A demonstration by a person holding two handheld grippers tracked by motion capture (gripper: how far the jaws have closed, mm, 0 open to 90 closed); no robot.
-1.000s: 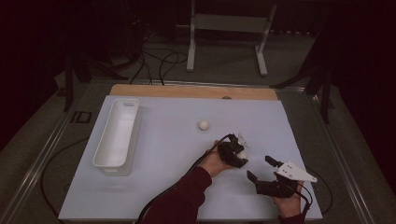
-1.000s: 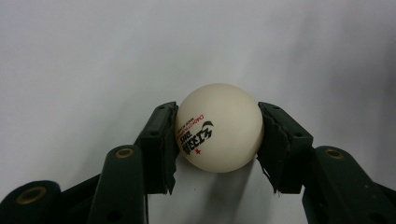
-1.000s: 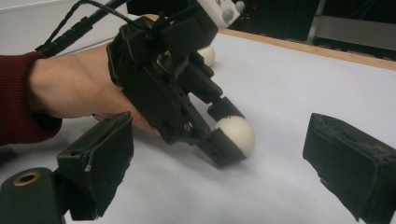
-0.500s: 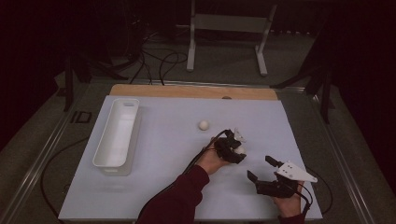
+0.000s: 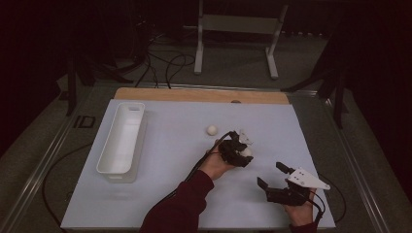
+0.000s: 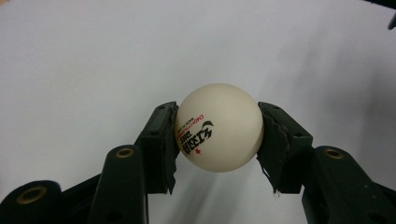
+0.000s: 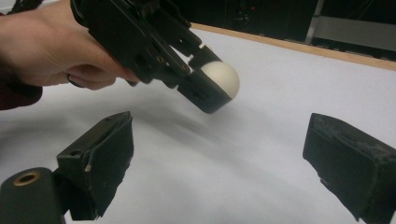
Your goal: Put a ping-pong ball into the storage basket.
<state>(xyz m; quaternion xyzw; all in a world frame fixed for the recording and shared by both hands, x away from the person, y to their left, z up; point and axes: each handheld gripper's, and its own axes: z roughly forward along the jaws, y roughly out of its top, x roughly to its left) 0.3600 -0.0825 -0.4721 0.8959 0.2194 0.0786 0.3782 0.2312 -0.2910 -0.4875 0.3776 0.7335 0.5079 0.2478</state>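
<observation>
A lab or recording room: a desk (image 5: 160,204) under a white sheet, dark drapes all round, loose cables (image 5: 167,63) on the grey floor and a metal stand (image 5: 238,29) behind it.

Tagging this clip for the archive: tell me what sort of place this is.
Probably a lab or recording workspace, not a home: a table under a plain white sheet, loose cables on the dark floor behind it, and a metal stand beyond.
</observation>
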